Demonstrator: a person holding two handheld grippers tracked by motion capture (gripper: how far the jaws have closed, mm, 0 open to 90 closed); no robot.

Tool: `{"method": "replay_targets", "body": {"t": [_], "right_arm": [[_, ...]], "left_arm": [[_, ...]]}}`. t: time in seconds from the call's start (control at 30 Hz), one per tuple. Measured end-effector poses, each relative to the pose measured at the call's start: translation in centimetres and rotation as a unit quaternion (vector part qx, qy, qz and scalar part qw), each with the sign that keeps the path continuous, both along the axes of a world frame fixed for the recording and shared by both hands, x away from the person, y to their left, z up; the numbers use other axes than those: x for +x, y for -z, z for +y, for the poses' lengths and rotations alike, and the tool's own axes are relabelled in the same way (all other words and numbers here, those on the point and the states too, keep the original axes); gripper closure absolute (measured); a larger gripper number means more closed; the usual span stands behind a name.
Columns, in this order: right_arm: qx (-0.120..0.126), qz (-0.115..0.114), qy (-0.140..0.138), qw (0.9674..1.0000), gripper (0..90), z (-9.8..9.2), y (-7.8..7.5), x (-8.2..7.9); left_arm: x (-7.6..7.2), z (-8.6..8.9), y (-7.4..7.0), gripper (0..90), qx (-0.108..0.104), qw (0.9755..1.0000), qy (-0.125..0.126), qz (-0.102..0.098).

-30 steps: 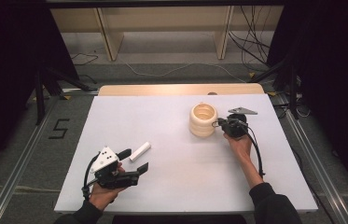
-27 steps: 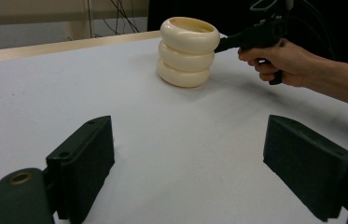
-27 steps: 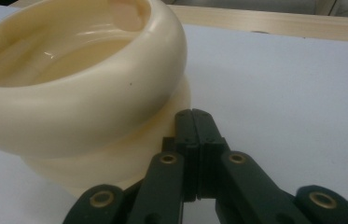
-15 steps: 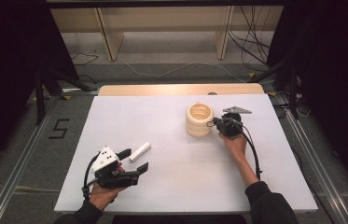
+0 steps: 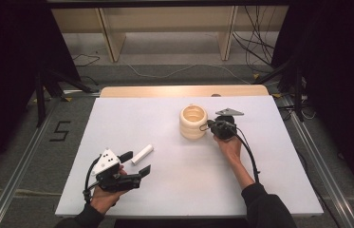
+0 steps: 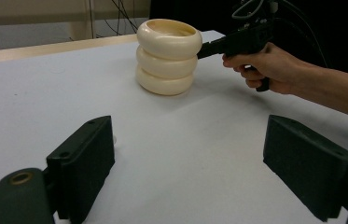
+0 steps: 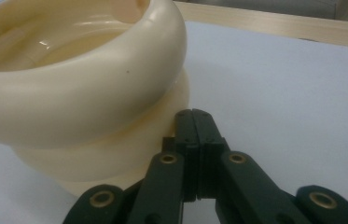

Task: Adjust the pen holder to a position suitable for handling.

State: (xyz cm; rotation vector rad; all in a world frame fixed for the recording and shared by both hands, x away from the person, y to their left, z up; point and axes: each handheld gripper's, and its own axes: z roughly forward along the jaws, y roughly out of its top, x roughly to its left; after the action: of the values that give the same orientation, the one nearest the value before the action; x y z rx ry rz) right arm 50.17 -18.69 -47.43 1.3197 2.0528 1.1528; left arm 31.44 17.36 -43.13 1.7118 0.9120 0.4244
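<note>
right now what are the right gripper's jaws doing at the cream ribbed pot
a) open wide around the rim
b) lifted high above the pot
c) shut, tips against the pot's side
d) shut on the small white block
c: in the right gripper view the right gripper has its two black jaws pressed together with nothing between them, and their tips meet the side of the cream ribbed pot below its top ring.

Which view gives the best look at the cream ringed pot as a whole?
The left gripper view: the ringed pot stands whole, side-on, three stacked rings distinct, the right gripper at its side. The high view shows it small from above, with the open mouth. The right gripper view crops it close, with the shut jaws against its lower rings.
</note>
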Motion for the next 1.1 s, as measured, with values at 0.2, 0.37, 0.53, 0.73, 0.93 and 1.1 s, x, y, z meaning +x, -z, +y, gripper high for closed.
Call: {"method": "replay_targets", "body": {"t": [0.2, 0.37, 0.53, 0.73, 0.93, 1.1], "right_arm": [[0.001, 0.002, -0.011, 0.9999, 90.0, 1.0, 0.0, 0.0], [0.005, 0.002, -0.014, 0.9999, 90.0, 1.7, -0.1, 0.0], [0.013, 0.006, -0.014, 0.9998, 90.0, 2.1, -0.1, 0.1], [0.009, 0.008, -0.011, 0.9999, 87.1, 1.9, -0.2, 0.1], [0.023, 0.001, 0.001, 0.9997, 77.5, 0.3, -1.3, -0.5], [0.046, -0.010, -0.006, 0.9989, 65.8, -0.3, -2.7, -1.7]], "left_arm": [[0.0, 0.0, 0.0, 15.5, -0.001, 1.0000, -0.001, 0.000], [0.0, 0.1, 0.0, 15.5, -0.001, 1.0000, -0.001, -0.001], [0.0, 0.1, 0.0, 15.5, -0.001, 1.0000, -0.001, -0.001], [0.0, 0.1, 0.0, 15.5, -0.002, 1.0000, -0.002, -0.001], [0.0, 0.1, 0.0, 15.5, -0.001, 1.0000, -0.002, 0.000], [0.1, 0.1, 0.0, 15.4, 0.000, 1.0000, -0.005, 0.001]]}}
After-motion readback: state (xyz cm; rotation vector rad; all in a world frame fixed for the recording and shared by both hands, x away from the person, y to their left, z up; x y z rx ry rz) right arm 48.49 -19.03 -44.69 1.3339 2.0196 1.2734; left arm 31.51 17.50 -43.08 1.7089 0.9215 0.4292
